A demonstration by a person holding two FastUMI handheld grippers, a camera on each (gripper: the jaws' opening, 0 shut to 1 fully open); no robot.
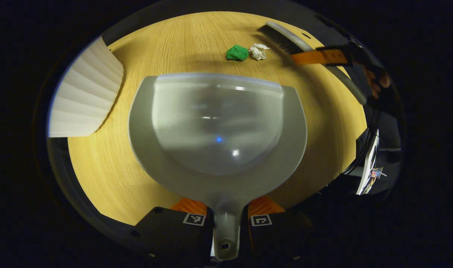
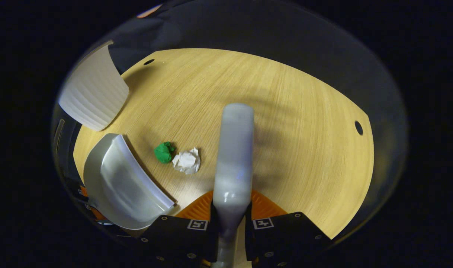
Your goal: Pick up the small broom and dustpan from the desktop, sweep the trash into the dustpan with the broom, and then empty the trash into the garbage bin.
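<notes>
My left gripper is shut on the handle of the grey dustpan, whose front lip faces the trash on the wooden desktop. A green crumpled ball and a white crumpled paper lie side by side just beyond the lip. My right gripper is shut on the grey broom, which points forward over the desk to the right of the green ball and white paper. In the left gripper view the broom hangs bristles down beside the white paper, held by the orange-fingered right gripper.
A white ribbed garbage bin stands at the desk's left edge, also seen as the bin beyond the dustpan in the right gripper view. Cable holes pierce the desktop. A person's hand holds the right gripper.
</notes>
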